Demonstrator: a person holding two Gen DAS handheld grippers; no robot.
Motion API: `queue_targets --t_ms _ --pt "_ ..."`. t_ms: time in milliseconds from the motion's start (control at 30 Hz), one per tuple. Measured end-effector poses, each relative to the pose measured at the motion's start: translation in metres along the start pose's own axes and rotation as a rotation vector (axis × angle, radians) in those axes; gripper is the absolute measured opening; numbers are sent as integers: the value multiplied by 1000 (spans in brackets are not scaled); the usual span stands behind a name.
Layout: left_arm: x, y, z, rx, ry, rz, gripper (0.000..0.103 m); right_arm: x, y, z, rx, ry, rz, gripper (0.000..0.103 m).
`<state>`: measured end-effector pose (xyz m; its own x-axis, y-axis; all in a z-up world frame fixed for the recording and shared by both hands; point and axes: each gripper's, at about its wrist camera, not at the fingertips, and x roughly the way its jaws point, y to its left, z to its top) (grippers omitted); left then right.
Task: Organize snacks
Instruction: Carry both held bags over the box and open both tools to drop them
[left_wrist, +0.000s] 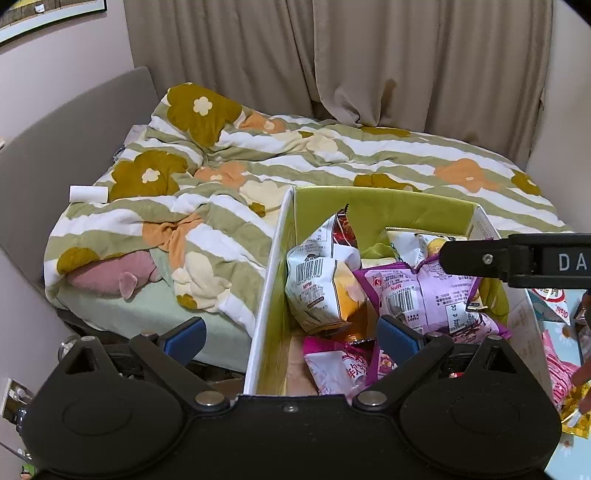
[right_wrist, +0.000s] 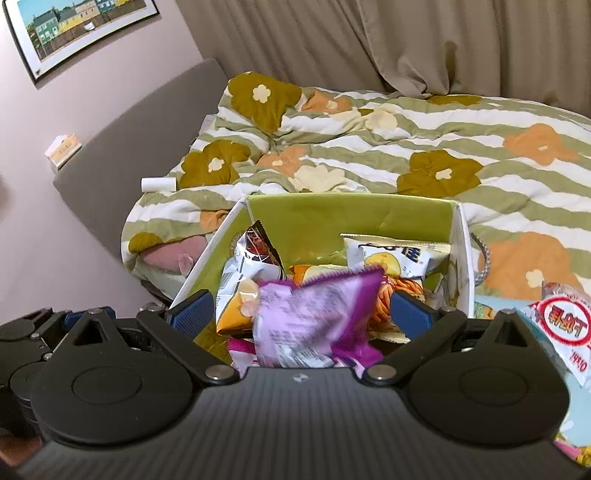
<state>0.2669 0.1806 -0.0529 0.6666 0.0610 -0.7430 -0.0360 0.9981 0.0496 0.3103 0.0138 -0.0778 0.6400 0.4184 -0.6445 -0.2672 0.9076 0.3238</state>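
Observation:
A white box with a green lining (left_wrist: 384, 206) (right_wrist: 332, 218) stands in front of the bed and holds several snack bags. A purple bag (left_wrist: 424, 295) (right_wrist: 314, 317) lies on top; it is blurred in the right wrist view and sits between the wide-apart fingers without contact. A white and yellow chip bag (left_wrist: 321, 284) (right_wrist: 236, 291) leans at the box's left. My left gripper (left_wrist: 291, 338) is open astride the box's left wall. My right gripper (right_wrist: 299, 314) is open above the box; its finger (left_wrist: 476, 258) shows in the left wrist view.
A bed with a striped floral duvet (left_wrist: 258, 162) (right_wrist: 406, 147) lies behind the box. A white roll (left_wrist: 88, 194) (right_wrist: 159, 184) rests on it. More snack bags (left_wrist: 561, 373) (right_wrist: 565, 332) lie on a light-blue surface right of the box. Curtains hang behind.

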Motion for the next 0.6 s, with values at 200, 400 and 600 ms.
queue_targets --t_ms 200,400,600 --pt "-9 0 -2 9 -18 -22 100 -15 -1 -3 18 -37 -32 103" --pt "-19 -5 1 34 -49 -73 100 -40 0 -11 25 -88 -66 103" --pt "-31 -22 6 91 -93 -162 100 -74 -3 -20 66 -142 -139 103"
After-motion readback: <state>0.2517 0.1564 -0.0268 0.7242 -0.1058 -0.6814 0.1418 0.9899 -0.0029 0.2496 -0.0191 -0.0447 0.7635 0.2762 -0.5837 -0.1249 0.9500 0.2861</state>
